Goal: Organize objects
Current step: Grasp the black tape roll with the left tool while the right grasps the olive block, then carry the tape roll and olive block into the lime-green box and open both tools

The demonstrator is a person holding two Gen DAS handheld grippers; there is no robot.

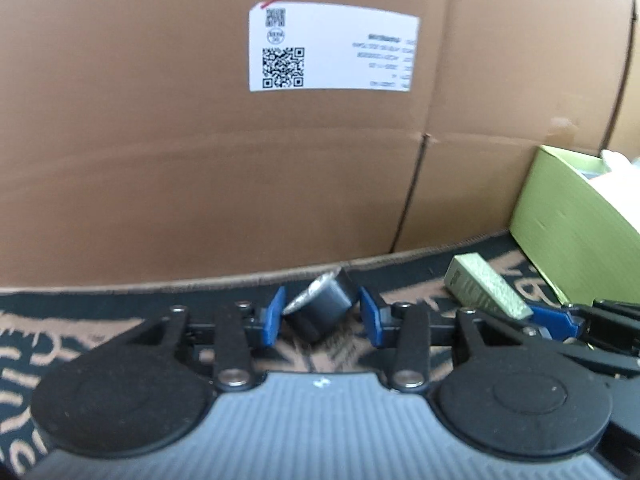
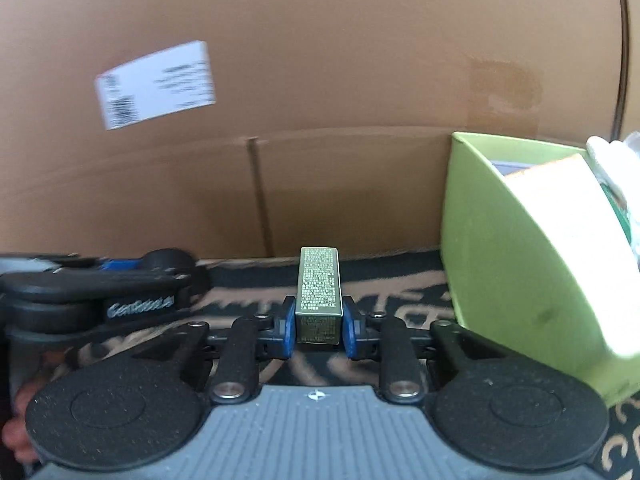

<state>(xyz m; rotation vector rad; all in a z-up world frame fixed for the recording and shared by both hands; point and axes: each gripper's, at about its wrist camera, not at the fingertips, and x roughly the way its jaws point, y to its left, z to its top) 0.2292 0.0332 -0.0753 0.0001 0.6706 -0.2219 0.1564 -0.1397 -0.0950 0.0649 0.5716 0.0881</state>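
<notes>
From the left wrist camera, the left gripper (image 1: 322, 316) hung low over a dark patterned mat (image 1: 48, 344). Its blue pads (image 1: 273, 316) stood on either side of a small dark cylinder with a silvery end (image 1: 324, 304), which lay tilted between them. The right pad sat against the cylinder's side and the left pad close to its silvery end, though motion blur kept me from telling whether the pinch was firm. Just to the right lay a small gold box (image 1: 486, 290), gripped at its near end by the right gripper (image 1: 548, 322), whose blue pad showed at the frame's right. Far behind rose a large cardboard box (image 1: 200, 160) bearing a white shipping label (image 1: 332, 50). A green bin (image 1: 568, 236) stood at the right, against the cardboard.

From the right wrist camera, the right gripper (image 2: 319, 328) had its blue pads (image 2: 287, 330) pressed against both sides of the gold box (image 2: 319, 292), which pointed away from the camera toward the cardboard box (image 2: 340, 80). The green bin (image 2: 504, 248) stood near on the right, holding a pale carton (image 2: 576, 200) and some white items at its far edge. The left gripper (image 2: 120, 266) appeared blurred at the left, over the mat (image 2: 392, 292). The label (image 2: 156, 84) showed at the upper left.
</notes>
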